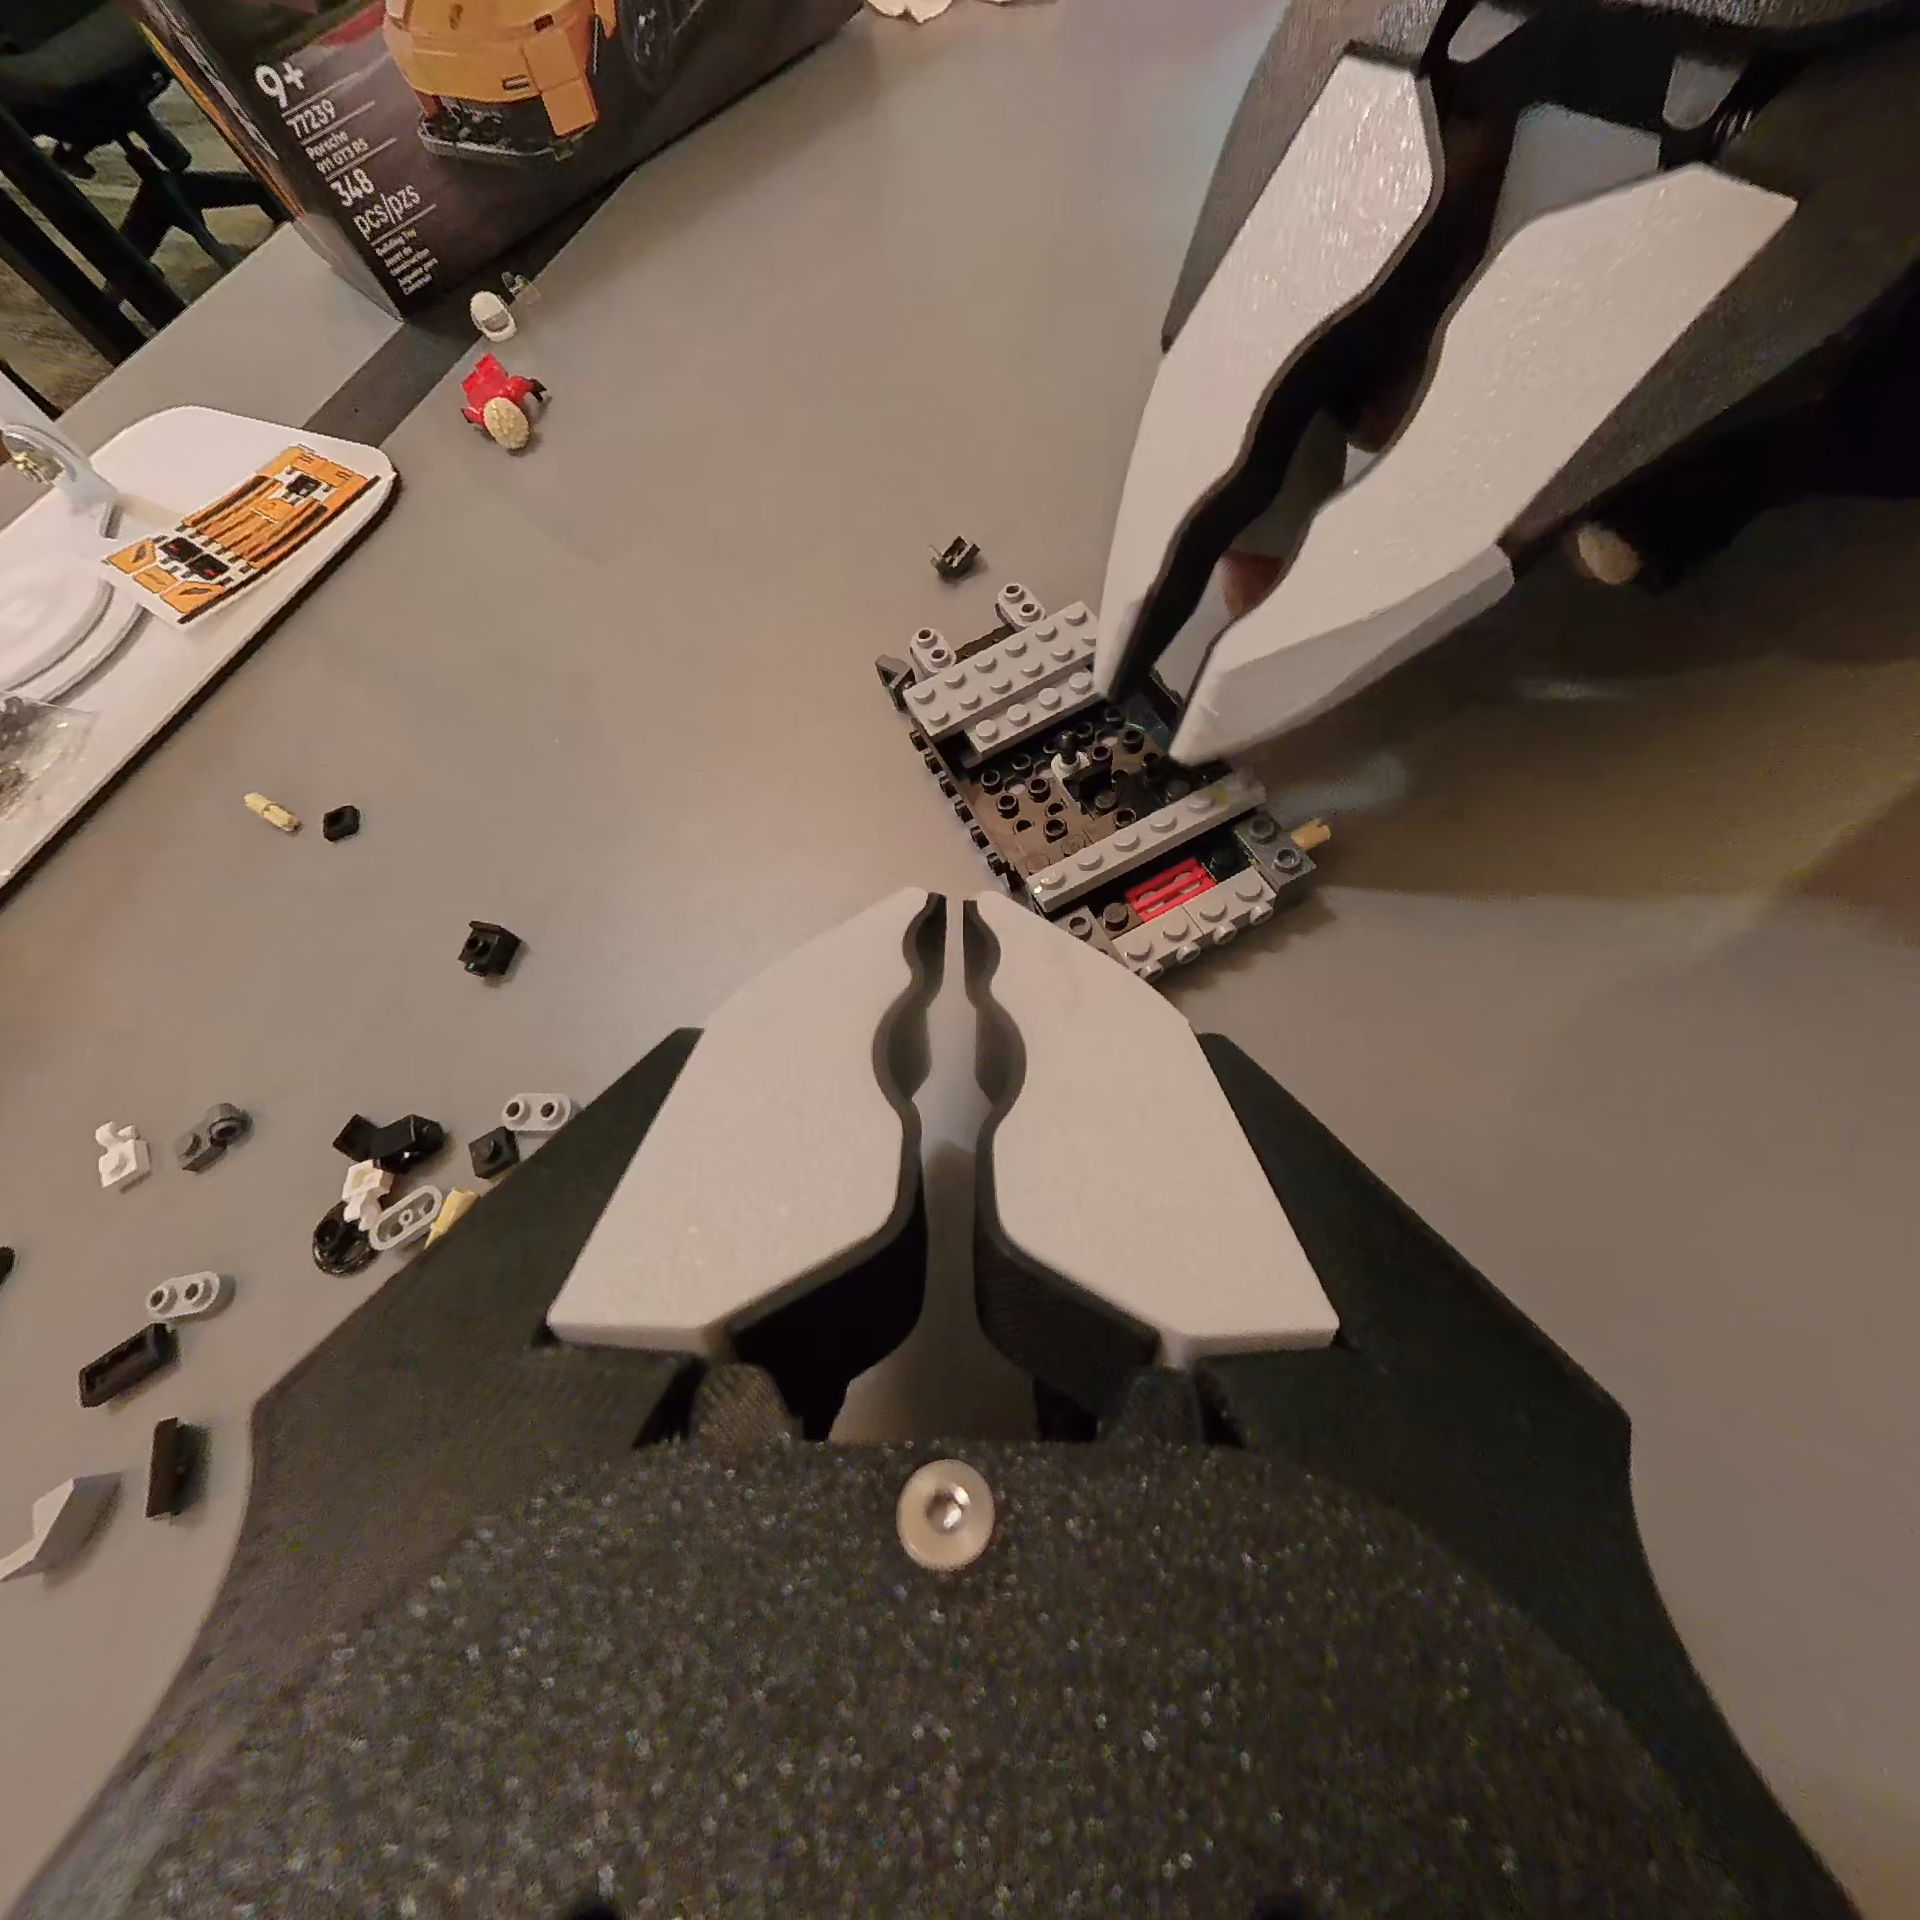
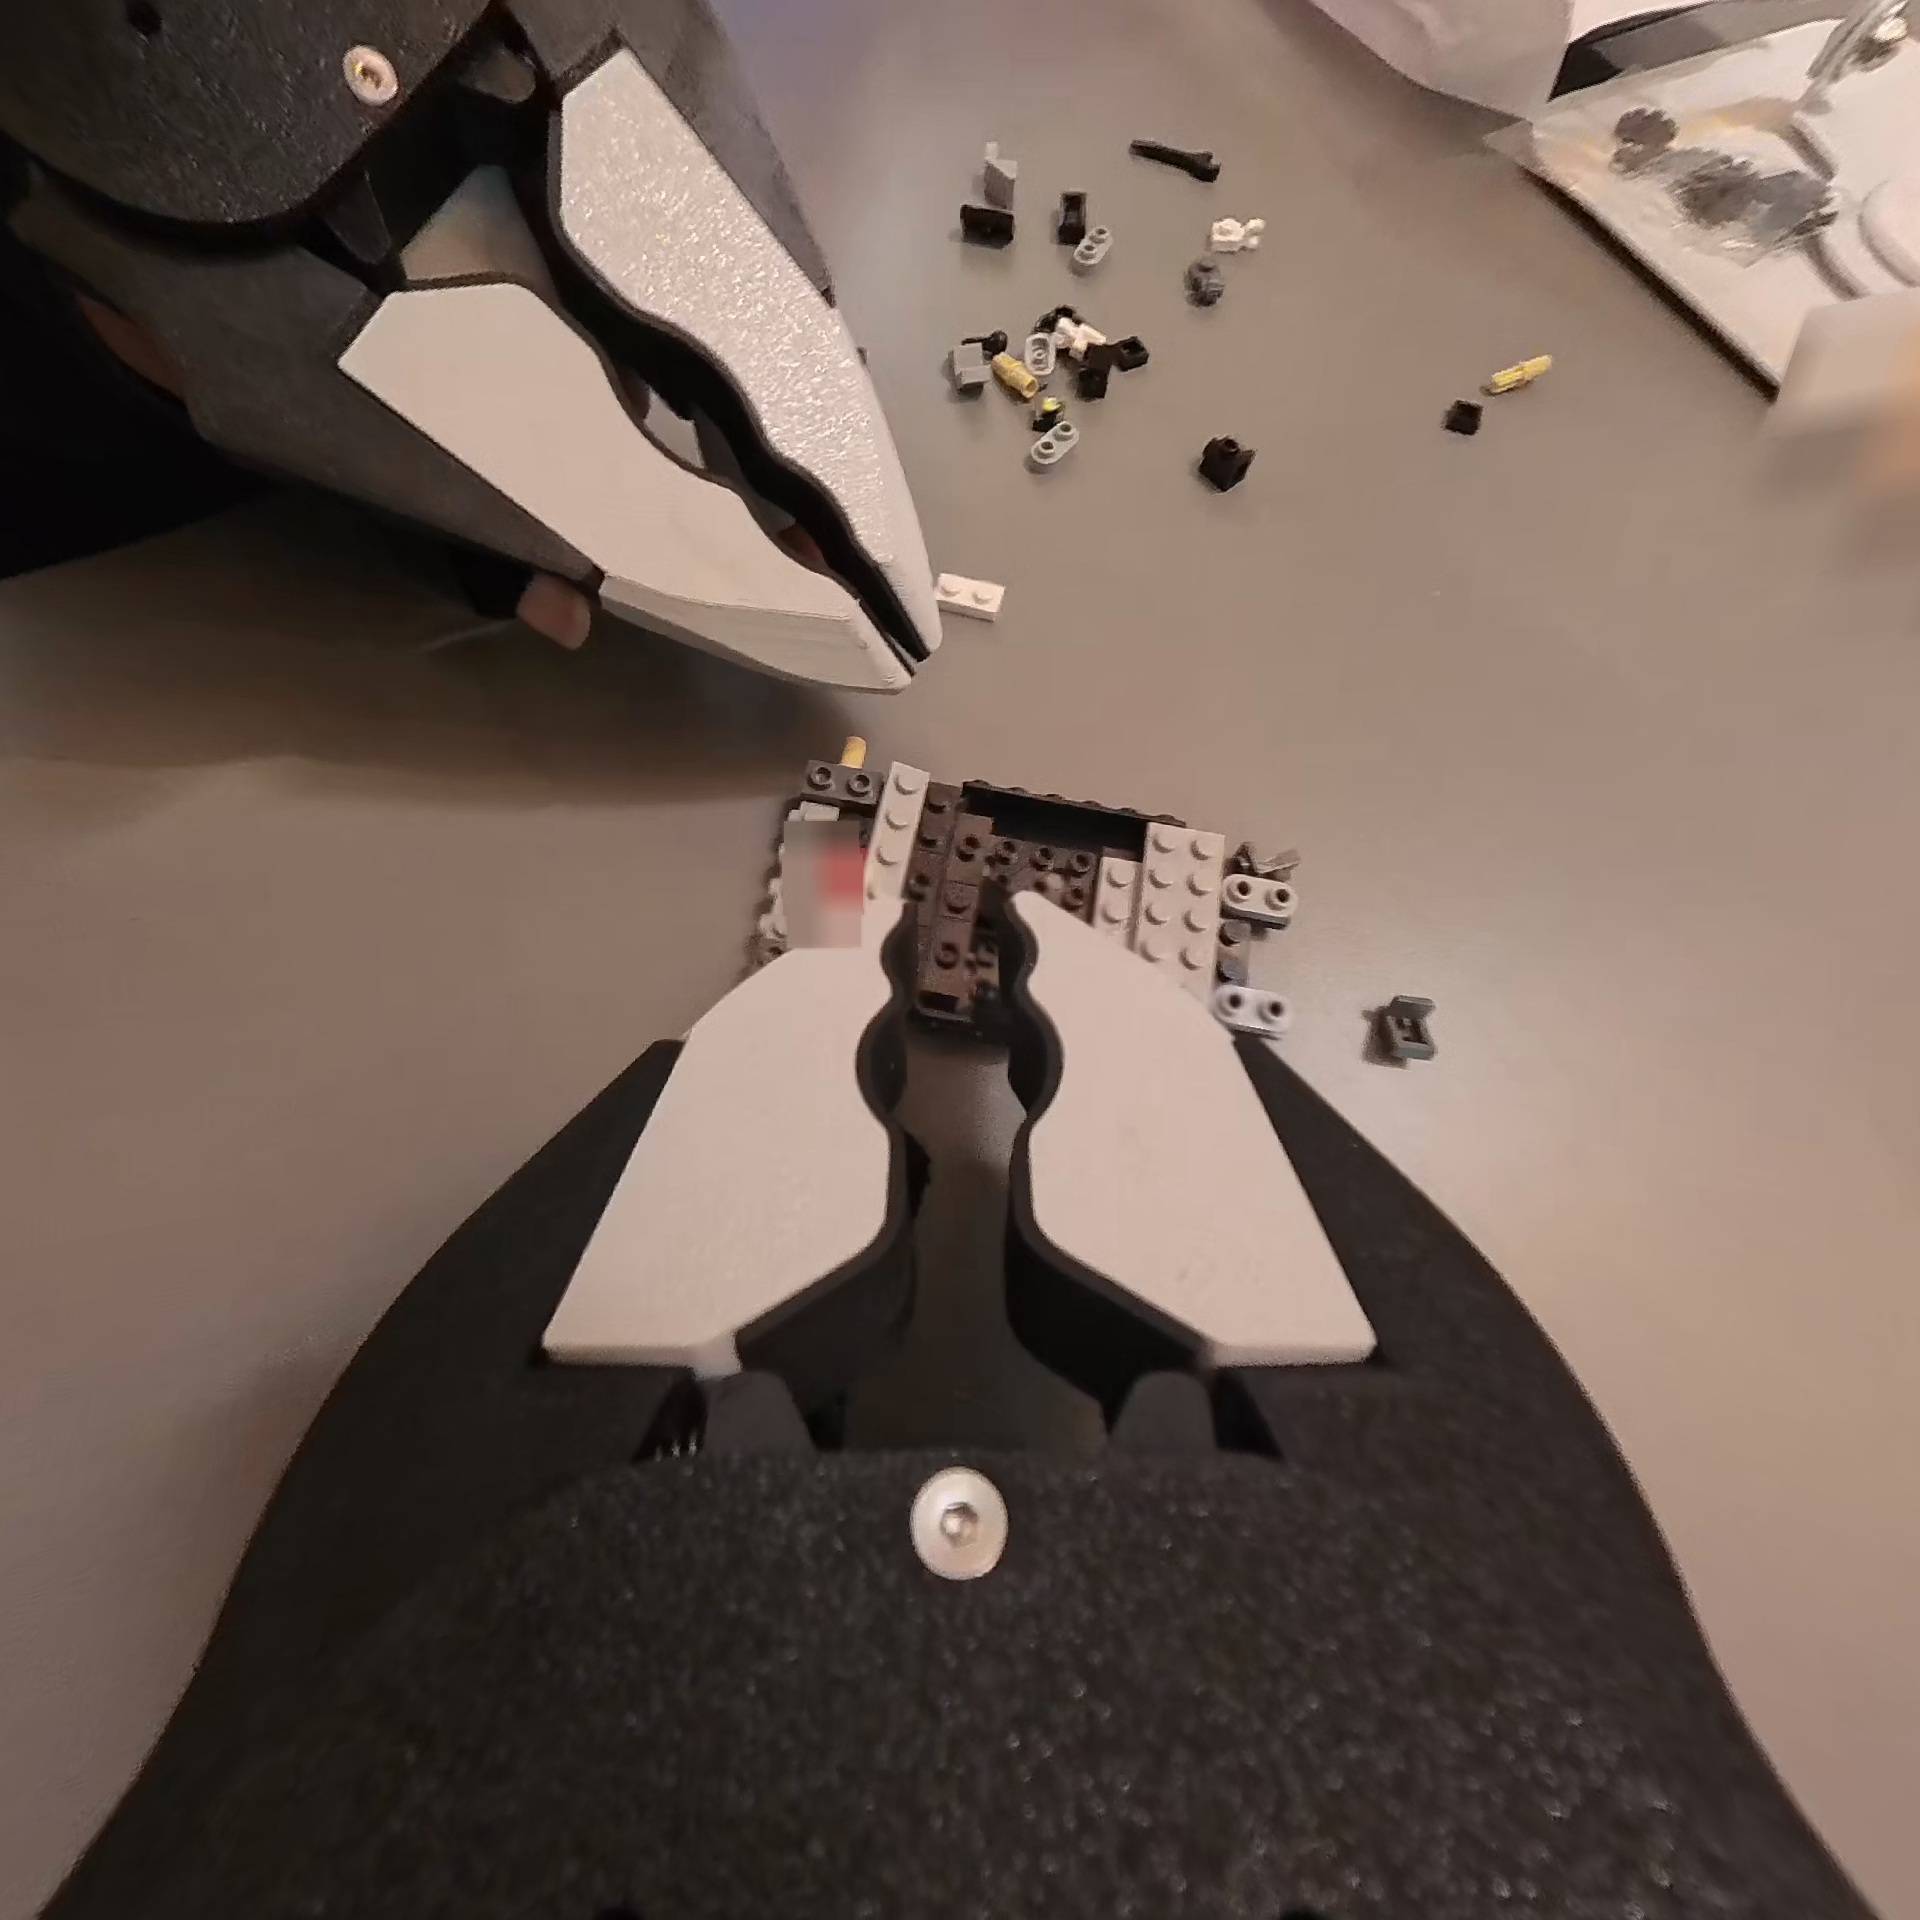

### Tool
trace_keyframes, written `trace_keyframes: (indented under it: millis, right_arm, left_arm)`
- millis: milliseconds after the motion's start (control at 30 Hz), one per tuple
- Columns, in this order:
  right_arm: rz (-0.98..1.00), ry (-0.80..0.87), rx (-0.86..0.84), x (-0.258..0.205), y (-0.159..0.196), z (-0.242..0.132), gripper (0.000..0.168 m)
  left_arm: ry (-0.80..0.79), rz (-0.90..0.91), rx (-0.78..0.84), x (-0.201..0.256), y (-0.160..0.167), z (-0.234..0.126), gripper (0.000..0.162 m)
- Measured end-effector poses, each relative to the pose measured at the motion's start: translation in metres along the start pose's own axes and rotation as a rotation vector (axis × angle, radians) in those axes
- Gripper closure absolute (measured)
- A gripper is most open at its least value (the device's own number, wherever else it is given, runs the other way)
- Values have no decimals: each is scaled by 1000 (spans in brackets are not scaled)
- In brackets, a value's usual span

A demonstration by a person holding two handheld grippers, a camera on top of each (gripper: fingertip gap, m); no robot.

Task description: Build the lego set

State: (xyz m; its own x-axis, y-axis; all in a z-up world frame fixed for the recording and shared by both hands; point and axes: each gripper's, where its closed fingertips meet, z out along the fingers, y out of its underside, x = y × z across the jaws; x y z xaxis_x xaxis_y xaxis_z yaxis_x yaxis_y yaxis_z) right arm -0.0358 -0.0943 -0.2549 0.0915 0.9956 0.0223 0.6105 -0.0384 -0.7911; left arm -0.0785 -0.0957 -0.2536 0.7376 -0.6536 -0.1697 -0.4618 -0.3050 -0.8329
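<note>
A half-built Lego chassis (image 1: 997,686) of black and grey plates, with a red tile at one end, lies on the grey table. It also shows in the right wrist view (image 2: 1174,894). My right gripper (image 2: 961,914) is slightly open, its fingertips down on the black middle of the chassis; I cannot tell whether a small piece sits between them. It reaches in from the top right in the left wrist view (image 1: 1148,717). My left gripper (image 1: 954,906) is shut and empty, hovering just beside the chassis end with the red tile. It shows at the upper left of the right wrist view (image 2: 914,660).
Loose small pieces (image 1: 384,1174) are scattered to the left, and show in the right wrist view (image 2: 1060,353). A white 1x2 plate (image 2: 969,597) lies by the left gripper's tip. A dark clip piece (image 2: 1405,1029), the Lego box (image 1: 436,156), a sticker sheet (image 1: 239,530) and a parts bag (image 2: 1714,187) lie around. The gap from one gripper's tips to the other's is roughly 5 centimetres. The dark clip piece (image 2: 1405,1029) is about 8 centimetres from my right fingertips. Seen from the left wrist view (image 1: 956,551) as well.
</note>
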Motion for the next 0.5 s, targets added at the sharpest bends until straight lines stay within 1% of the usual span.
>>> trace_keyframes:
  millis: [133,300,367,500]
  right_arm:
    - [53,55,48,22,-4,-16,154]
    - [61,123,3,49,12,-32,149]
    - [56,110,-23,52,15,-31,148]
    - [0,68,-116,59,19,-20,141]
  left_arm:
    - [4,-2,0,1,0,0,159]
    - [13,-3,7,2,-1,-1,157]
    - [15,-8,11,1,-2,-2,157]
    - [10,1,14,1,-2,-3,156]
